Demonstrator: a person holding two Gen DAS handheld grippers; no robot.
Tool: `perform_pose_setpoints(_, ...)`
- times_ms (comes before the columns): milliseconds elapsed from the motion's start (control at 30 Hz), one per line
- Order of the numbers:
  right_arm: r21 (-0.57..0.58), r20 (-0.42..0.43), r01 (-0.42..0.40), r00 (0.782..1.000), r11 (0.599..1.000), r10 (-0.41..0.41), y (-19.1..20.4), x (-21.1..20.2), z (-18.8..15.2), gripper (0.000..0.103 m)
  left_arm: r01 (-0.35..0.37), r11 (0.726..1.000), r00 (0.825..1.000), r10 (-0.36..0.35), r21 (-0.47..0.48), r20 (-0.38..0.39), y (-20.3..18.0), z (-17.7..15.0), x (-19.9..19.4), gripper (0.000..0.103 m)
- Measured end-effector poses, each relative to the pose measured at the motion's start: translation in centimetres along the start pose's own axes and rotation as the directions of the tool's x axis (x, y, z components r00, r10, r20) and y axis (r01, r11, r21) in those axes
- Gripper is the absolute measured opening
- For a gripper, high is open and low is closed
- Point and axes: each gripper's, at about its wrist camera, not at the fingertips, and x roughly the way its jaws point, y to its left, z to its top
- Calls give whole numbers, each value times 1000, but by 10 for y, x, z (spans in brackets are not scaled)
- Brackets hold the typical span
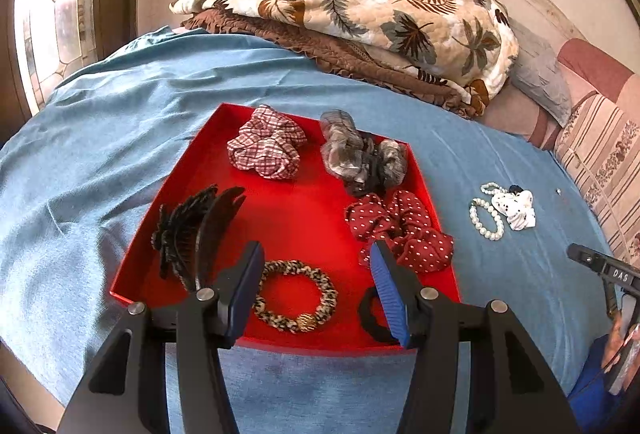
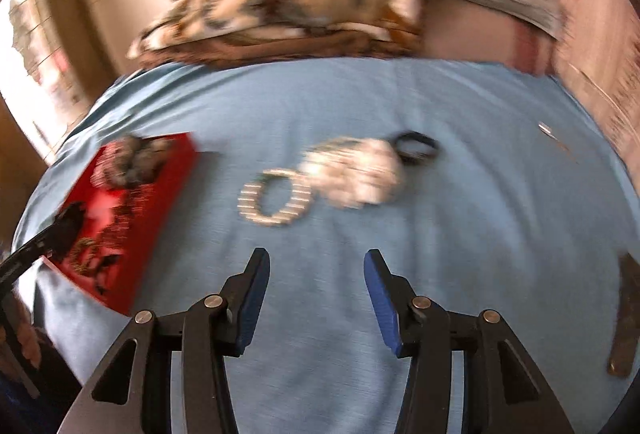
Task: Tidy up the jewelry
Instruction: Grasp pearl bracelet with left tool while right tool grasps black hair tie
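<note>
Your left gripper (image 1: 316, 262) hangs over the red tray's (image 1: 200, 169) near rim, jaws apart, empty, leopard hair tie (image 1: 296, 296) between them. Right of the tray, open bedsheet (image 2: 360, 105); right gripper (image 2: 317, 262) jaws apart, pearl bracelet (image 2: 276, 199) just ahead.

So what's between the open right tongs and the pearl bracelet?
Only bare blue bedsheet lies between the right tongs and the pearl bracelet, seen in the right wrist view.

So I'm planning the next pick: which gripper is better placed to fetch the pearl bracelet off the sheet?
Probably the right gripper: open, with the pearl bracelet just ahead. The left gripper hangs over the red tray.
</note>
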Motion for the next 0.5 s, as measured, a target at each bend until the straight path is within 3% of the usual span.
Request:
perform_pose_setpoints(200, 119, 23, 46, 999, 992, -49, -66, -10, -1, 53, 58, 997, 998, -60, -41, -34, -19, -4, -12, 54)
perform_pose_setpoints(500, 155, 63, -39, 998, 987, 30, -81, 15, 17, 54, 168, 983, 982, -162, 67, -96, -114, 23, -11, 54)
